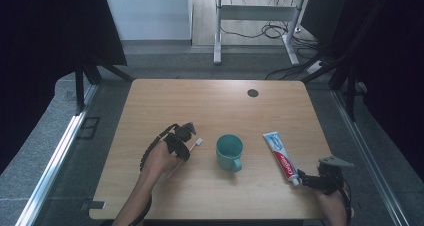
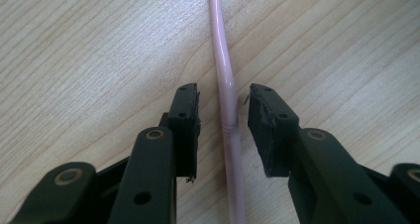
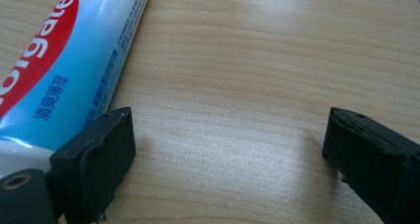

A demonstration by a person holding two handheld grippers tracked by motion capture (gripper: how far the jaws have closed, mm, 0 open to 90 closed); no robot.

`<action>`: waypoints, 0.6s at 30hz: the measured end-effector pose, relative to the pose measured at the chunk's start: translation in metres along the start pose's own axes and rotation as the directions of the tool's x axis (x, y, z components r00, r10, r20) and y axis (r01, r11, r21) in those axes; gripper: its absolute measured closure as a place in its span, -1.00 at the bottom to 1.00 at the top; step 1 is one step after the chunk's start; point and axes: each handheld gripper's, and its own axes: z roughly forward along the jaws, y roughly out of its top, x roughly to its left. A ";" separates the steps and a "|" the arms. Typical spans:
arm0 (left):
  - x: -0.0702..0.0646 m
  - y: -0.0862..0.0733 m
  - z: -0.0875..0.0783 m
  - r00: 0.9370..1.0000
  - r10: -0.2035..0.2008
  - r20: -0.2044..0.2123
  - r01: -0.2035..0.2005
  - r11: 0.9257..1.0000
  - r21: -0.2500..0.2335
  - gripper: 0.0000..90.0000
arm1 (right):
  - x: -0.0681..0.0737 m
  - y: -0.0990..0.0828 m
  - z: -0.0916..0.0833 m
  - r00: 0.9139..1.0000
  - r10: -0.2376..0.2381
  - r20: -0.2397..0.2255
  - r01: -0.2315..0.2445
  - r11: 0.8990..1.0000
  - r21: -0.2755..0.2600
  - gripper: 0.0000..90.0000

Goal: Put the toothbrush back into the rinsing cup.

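Left tongs (image 2: 224,116) narrowly apart astride toothbrush (image 2: 227,100), untouched; right tongs (image 3: 229,149) wide.

In the high view the person's left hand (image 1: 161,158) and the left gripper (image 1: 186,132) covered the middle of the pink toothbrush (image 1: 198,142), leaving its white head and a short piece of handle showing. In the left gripper view that toothbrush (image 2: 227,87) ran out of the picture at top and bottom, so neither end could be seen. The right gripper view cut the toothpaste tube (image 3: 64,60) at the left and top edges, and one jaw hid its lower corner. In the high view the right gripper (image 1: 306,180) was too small and dark to read, and the tube's print was illegible
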 end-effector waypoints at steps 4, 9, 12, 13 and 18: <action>-0.002 0.004 0.003 1.000 -0.007 -0.007 0.007 1.000 0.021 0.55 | 0.000 0.000 0.000 1.000 0.000 -0.001 0.000 1.000 0.000 -0.88; -0.002 0.007 0.005 0.999 -0.016 -0.032 0.017 0.999 0.045 0.77 | 0.000 0.000 0.000 1.000 0.000 -0.002 0.000 1.000 0.000 -0.88; 0.001 0.007 0.004 0.999 -0.022 -0.027 0.024 0.998 0.056 0.85 | 0.000 0.000 0.000 1.000 -0.001 -0.002 0.001 1.000 0.000 -0.88; 0.001 0.007 0.004 0.999 -0.021 -0.026 0.023 0.998 0.057 0.85 | 0.000 0.000 0.000 1.000 -0.001 -0.002 0.001 1.000 0.000 -0.88; 0.002 0.005 0.004 1.000 -0.014 -0.013 0.014 0.998 0.054 0.87 | 0.000 0.000 0.000 1.000 -0.003 -0.002 0.003 1.000 -0.001 -0.88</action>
